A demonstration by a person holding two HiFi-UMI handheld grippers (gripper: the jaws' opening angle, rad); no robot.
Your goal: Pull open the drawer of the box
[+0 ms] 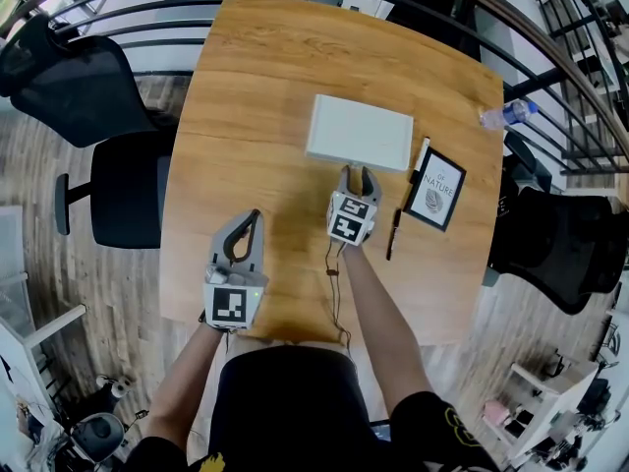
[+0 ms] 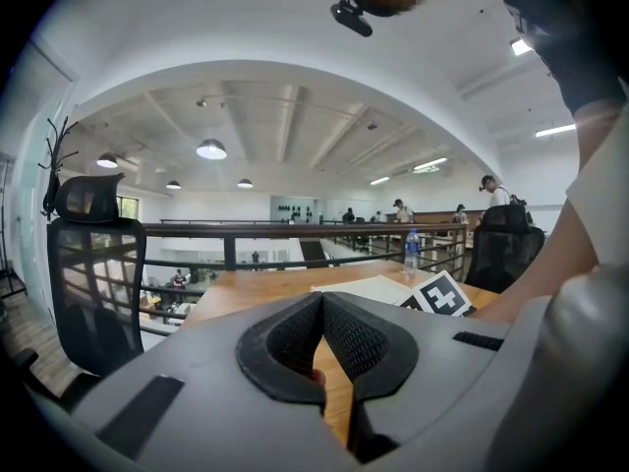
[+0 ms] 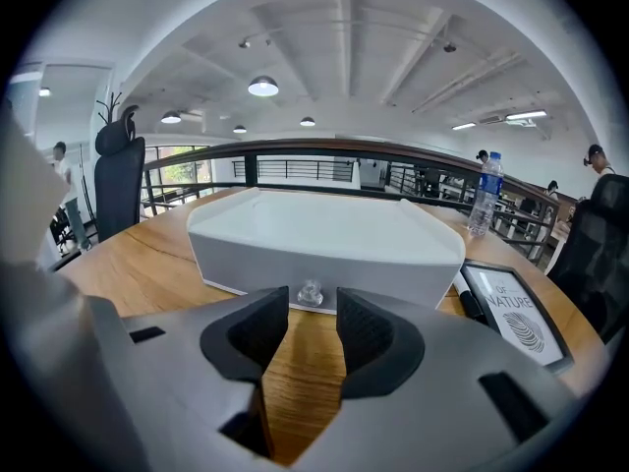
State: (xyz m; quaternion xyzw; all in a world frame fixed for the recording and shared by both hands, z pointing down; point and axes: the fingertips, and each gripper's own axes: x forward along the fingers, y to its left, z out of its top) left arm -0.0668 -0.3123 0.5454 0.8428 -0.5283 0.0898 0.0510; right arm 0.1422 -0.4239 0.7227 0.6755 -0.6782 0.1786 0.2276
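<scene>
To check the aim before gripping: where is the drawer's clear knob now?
In the right gripper view the knob sits low at mid-front of the white box, just ahead of the right gripper, in line with its open jaws' gap.

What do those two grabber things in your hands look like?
Both are light grey plastic: the left gripper and the right gripper each have two black ribbed pads and a cube with black-and-white square markers. A thin dark cord hangs from the right one. The person wears a black short-sleeved top with yellow print.
</scene>
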